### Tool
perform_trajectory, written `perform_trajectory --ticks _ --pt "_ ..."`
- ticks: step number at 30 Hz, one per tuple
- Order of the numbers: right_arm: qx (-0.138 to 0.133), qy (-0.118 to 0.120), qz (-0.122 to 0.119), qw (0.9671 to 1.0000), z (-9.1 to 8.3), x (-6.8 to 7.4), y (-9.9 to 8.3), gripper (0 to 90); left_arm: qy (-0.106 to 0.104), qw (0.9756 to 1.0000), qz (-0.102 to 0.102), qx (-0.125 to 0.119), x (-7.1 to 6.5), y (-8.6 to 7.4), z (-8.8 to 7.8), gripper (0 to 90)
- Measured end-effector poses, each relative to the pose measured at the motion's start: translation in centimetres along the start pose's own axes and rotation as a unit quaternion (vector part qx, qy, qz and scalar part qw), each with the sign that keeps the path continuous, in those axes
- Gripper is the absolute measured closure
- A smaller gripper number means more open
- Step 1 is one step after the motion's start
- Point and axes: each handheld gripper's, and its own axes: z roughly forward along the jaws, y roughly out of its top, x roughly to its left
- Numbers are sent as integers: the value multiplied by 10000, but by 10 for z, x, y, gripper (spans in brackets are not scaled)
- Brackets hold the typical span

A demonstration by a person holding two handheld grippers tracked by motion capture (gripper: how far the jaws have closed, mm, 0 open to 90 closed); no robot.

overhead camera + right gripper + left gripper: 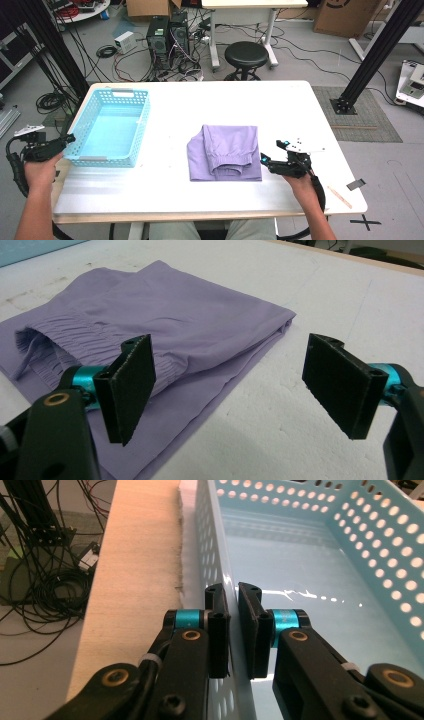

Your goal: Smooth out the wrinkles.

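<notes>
My left gripper [232,630] is clamped on the blue basket's [114,125] near wall. Right of the basket lie folded purple shorts [225,152]; beside them my right gripper [227,390] gapes, likely next to grasp them.

A lab: computer towers [169,37] amid tangled floor cables [125,60], black frame struts [380,50], cardboard boxes [345,15].

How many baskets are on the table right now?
1: a light blue perforated basket on the table's left side, its near wall pinched by the left gripper.
</notes>
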Motion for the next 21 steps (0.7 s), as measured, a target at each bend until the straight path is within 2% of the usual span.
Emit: perform_trajectory --ticks 3,6,10,21 --pt "9 17 -6 10000 0 1 0 214 52 10000 -41 18 -5 -1 -1 844" --pt "-11 4 -33 10000 0 0 0 214 245 9997 -25 56 -11 -2 -3 845" --pt "-16 0 -16 10000 -2 0 0 214 392 9992 -72 40 -15 -5 -6 846" --pt "-45 2 -25 10000 -3 -1 1 214 380 9989 -243 -100 -16 -12 -13 843"
